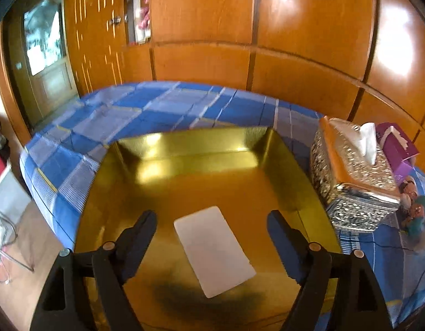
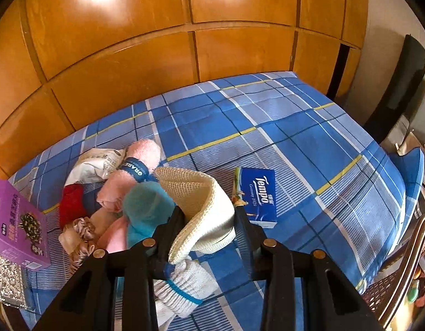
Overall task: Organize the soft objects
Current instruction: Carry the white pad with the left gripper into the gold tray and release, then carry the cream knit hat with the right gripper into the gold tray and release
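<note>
Above the gold tray (image 1: 185, 182), my left gripper (image 1: 212, 229) gapes over a white pad (image 1: 212, 251); my right gripper (image 2: 207, 220) pinches a limp, probably light mesh cloth (image 2: 201, 207) mid-fold.

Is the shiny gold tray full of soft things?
No, the shiny gold tray holds only one flat white rectangular pad, lying between the open left gripper jaws.
</note>
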Available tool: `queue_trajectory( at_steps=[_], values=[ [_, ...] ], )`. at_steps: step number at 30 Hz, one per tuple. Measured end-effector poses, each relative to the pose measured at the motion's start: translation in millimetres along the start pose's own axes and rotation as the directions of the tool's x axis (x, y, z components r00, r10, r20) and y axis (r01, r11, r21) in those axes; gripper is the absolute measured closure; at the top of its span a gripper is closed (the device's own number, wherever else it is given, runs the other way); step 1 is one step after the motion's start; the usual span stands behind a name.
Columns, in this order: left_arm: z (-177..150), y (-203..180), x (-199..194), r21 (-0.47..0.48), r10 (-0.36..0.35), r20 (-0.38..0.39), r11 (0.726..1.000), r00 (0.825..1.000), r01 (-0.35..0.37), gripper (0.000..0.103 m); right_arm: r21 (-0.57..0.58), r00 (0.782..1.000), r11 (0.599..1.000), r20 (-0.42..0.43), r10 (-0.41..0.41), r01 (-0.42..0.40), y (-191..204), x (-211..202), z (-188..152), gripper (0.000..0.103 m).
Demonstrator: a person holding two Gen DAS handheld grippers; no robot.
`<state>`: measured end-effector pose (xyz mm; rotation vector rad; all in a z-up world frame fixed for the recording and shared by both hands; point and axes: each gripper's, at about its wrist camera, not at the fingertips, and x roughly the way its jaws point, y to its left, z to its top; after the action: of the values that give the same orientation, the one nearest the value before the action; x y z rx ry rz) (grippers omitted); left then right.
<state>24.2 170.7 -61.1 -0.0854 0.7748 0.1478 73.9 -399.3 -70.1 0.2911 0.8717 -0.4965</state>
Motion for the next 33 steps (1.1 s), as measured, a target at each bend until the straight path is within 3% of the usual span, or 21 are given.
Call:
queue_trajectory(
  at_steps=[11,16,19,23,26,33],
  values=[
    [9,0,-44,0.062,0.026,0.129,0.998,0.991,-0.034,0.016,-0.066,0.994,0.996,0.09,0.065,-0.06,50,-34,45,0.067],
    [9,4,-53,0.075,0.046,0.153,0.995,0.987,-0.058,0.016,-0.14,0.974,0.978,0.147,0.175,-0.154,106,-67,68,0.067],
    [8,5,-55,0.08,0.055,0.159,0.994,0.986,-0.069,0.016,-0.208,0.95,0.951,0.164,0.265,-0.229,146,-90,74,0.067],
    [7,5,-57,0.089,0.066,0.165,0.993,0.984,-0.082,0.016,-0.307,0.9,0.886,0.158,0.406,-0.346,201,-123,69,0.067],
    [6,6,-57,0.092,0.072,0.165,0.992,0.984,-0.088,0.016,-0.377,0.849,0.814,0.116,0.515,-0.442,243,-143,56,0.067],
    [6,9,-55,0.088,0.082,0.159,0.991,0.984,-0.097,0.016,-0.53,0.714,0.574,-0.087,0.695,-0.624,331,-181,-2,0.067]
  ],
)
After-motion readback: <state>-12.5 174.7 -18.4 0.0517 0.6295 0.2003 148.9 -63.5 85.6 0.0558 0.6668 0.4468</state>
